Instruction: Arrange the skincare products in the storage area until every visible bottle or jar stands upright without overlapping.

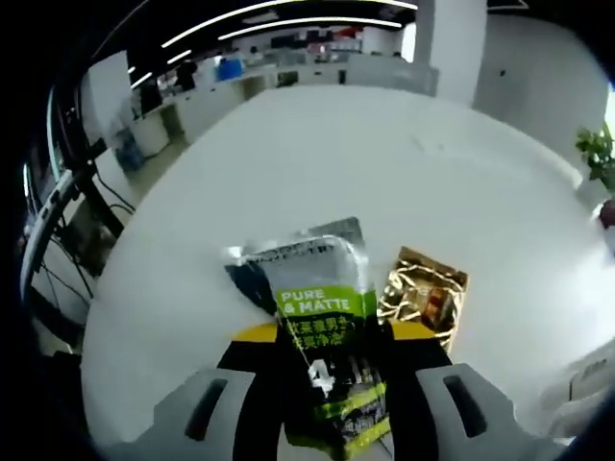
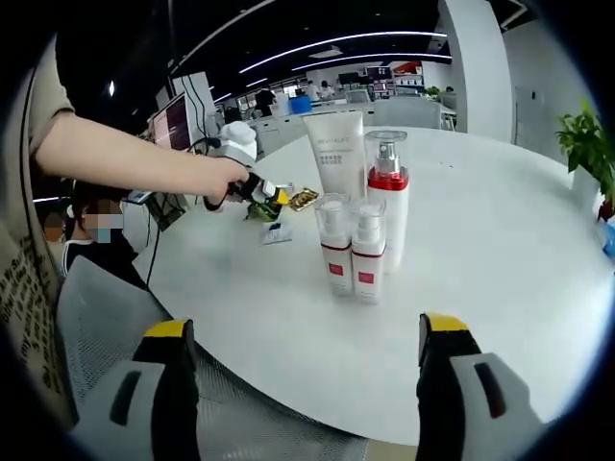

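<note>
Left gripper [image 1: 332, 408] pinches the green sachet [image 1: 322, 327] – thin, limp, slippery; hold it by an edge. Right gripper [image 2: 303, 370] gapes wide, empty, bottles [image 2: 351, 245] ahead.

Open-plan office: desk rows [image 1: 288, 72], monitors [image 2: 171, 120] (strip lights [image 2: 336, 43] overhead), round white table [image 2: 500, 240].

In the right gripper view, four upright white bottles [image 2: 360, 206] block centre frame; bare white round table [image 2: 500, 240] lies open at right.
</note>
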Demonstrator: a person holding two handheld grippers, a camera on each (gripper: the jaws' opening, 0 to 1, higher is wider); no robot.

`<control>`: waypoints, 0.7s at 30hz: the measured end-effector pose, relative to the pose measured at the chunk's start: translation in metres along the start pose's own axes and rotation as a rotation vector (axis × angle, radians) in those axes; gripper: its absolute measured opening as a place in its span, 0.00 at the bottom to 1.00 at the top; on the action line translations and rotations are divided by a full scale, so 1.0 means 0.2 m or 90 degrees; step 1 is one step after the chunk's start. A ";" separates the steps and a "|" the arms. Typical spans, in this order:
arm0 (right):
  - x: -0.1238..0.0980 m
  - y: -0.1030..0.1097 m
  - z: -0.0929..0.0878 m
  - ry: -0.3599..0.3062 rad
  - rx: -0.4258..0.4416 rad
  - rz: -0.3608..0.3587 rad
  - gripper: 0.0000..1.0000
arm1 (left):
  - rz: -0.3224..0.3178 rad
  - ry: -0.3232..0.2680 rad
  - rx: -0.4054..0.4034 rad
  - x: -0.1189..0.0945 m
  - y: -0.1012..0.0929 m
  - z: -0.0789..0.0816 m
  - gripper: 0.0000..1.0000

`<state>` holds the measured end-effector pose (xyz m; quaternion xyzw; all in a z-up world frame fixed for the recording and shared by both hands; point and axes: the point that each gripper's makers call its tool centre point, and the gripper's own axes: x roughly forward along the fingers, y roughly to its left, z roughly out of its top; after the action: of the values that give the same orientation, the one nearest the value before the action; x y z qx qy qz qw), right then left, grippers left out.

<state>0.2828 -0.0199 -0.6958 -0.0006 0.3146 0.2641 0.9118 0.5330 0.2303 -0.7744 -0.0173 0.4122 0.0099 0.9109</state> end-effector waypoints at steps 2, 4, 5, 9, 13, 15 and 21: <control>0.00 0.00 0.00 0.000 0.000 0.000 0.96 | -0.012 -0.004 0.002 0.00 -0.01 0.01 0.20; 0.00 0.00 0.00 0.000 0.000 0.001 0.96 | -0.021 -0.003 0.008 -0.01 -0.01 0.01 0.18; 0.00 0.00 0.00 0.000 0.000 0.000 0.96 | -0.022 -0.005 0.006 -0.01 -0.01 0.01 0.17; 0.00 0.00 0.00 0.000 -0.001 0.000 0.96 | -0.041 -0.006 0.002 -0.02 -0.02 0.00 0.15; 0.00 0.00 0.00 0.001 -0.005 0.002 0.96 | -0.061 -0.008 -0.009 -0.05 -0.02 -0.02 0.13; 0.00 0.01 0.00 0.001 -0.008 0.002 0.96 | -0.067 -0.010 -0.011 -0.07 -0.02 -0.03 0.12; 0.00 0.01 0.00 -0.001 -0.013 0.004 0.96 | -0.091 -0.024 -0.007 -0.14 -0.02 -0.04 0.10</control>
<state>0.2821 -0.0179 -0.6953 -0.0086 0.3114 0.2701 0.9111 0.5085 0.2249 -0.7579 -0.0516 0.3928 -0.0528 0.9167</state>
